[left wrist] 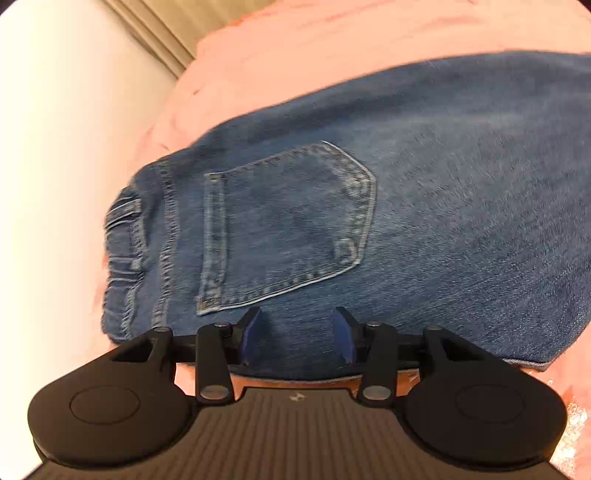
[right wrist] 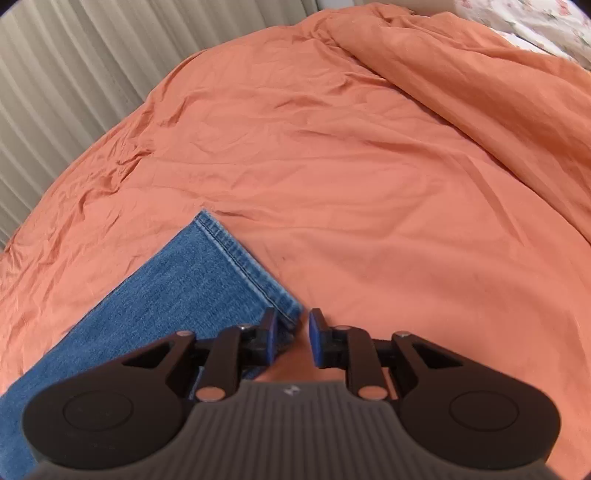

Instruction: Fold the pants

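Note:
Blue jeans (left wrist: 424,184) lie flat on an orange bedsheet (left wrist: 295,55), back pocket (left wrist: 288,229) facing up and the elastic waistband (left wrist: 125,266) to the left. My left gripper (left wrist: 297,332) hovers over the near edge of the seat area, jaws well apart, with denim below them and nothing pinched. In the right wrist view a leg of the jeans (right wrist: 177,295) runs in from the lower left and ends at its stitched hem (right wrist: 243,262). My right gripper (right wrist: 293,332) sits at the hem's near corner, jaws slightly apart, the corner beside the left pad and not clamped.
The orange sheet (right wrist: 369,184) stretches far and right of the hem. A bunched orange duvet (right wrist: 480,92) rises at the back right, with a floral pillow (right wrist: 535,26) behind it. Pleated beige curtains (right wrist: 74,74) border the bed's left side.

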A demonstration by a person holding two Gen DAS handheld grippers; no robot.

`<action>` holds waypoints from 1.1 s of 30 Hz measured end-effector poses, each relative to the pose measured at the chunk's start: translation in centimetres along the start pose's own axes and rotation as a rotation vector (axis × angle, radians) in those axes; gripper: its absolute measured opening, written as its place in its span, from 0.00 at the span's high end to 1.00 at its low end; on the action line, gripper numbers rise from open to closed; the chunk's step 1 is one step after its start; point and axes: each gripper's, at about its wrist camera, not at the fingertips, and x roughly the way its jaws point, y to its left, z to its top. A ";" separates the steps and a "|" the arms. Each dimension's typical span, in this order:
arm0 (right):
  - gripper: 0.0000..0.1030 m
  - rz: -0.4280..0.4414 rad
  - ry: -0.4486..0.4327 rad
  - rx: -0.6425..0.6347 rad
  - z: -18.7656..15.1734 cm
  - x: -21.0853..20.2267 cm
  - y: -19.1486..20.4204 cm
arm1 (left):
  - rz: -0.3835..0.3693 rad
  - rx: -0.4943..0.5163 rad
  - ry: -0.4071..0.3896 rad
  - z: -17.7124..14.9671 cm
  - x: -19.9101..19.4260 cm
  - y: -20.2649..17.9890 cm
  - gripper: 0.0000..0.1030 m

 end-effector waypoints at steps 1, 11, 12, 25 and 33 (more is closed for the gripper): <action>0.84 0.003 0.000 0.013 -0.2 -0.1 -0.2 | -0.003 -0.010 0.000 -0.1 -0.2 0.3 0.49; 0.83 0.132 0.019 0.221 -2.5 1.1 -1.9 | 0.045 -0.015 -0.007 0.0 -1.0 2.1 0.49; 0.83 0.146 0.023 0.244 -2.7 1.5 -1.9 | 0.055 -0.015 -0.006 0.0 -1.0 2.3 0.48; 1.00 0.125 -0.152 0.024 0.2 -2.7 3.4 | 0.093 -0.032 0.112 -0.2 3.5 3.9 0.50; 1.00 -0.041 -0.018 0.052 -2.0 3.3 1.2 | 0.087 0.011 0.122 -0.2 4.5 3.6 0.52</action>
